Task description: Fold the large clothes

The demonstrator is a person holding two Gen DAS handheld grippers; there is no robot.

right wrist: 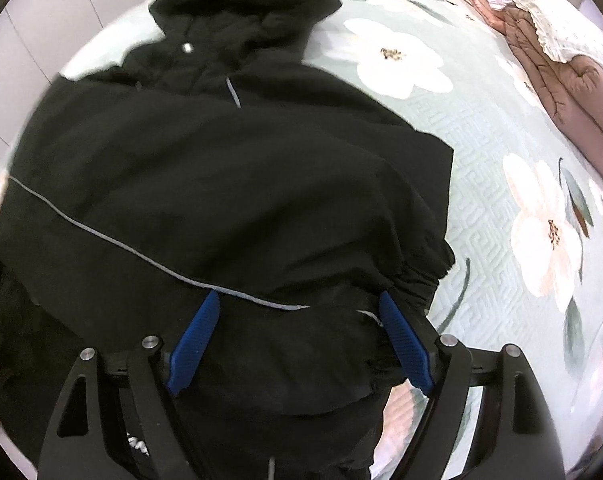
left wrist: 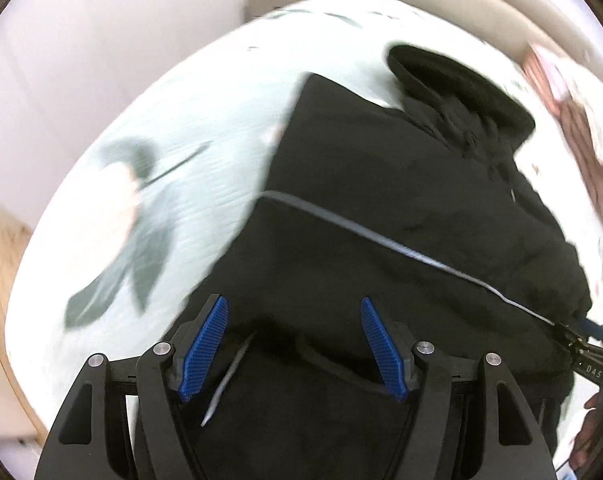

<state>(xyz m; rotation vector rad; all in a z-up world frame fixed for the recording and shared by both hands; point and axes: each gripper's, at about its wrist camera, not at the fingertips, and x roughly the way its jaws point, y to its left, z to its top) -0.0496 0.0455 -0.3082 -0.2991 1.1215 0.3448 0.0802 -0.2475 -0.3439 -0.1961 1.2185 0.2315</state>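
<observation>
Left wrist view looks down along the left tongs [left wrist: 293, 346], whose blue ribbed pads [left wrist: 205, 350] stand wide apart above the black hooded jacket with a thin grey reflective stripe [left wrist: 381, 184]; nothing is pinched between them. This view is motion-blurred. The jacket lies spread on a bed covered by a pale green quilted bedspread printed with large white flowers [left wrist: 189, 184], its hood [left wrist: 453, 76] pointing toward the far end of the bed. At the right edge of the same view the tip of the right tongs [left wrist: 589, 352] shows near the jacket's gathered cuff, with part of a hand [left wrist: 593, 428] below it.

From the right wrist view, the right tongs [right wrist: 301, 346] also stand wide, their pads at either side of a bunched fold of the jacket near an elastic cuff [right wrist: 421, 276]; the fabric sits between them, but I cannot tell whether the pads press on it. A folded sleeve lies across the jacket's body. Beyond, on the far right corner of the bed, sits a rumpled pinkish-brown quilted blanket [right wrist: 549, 72] with a light floral cloth [right wrist: 557, 20] on top.
</observation>
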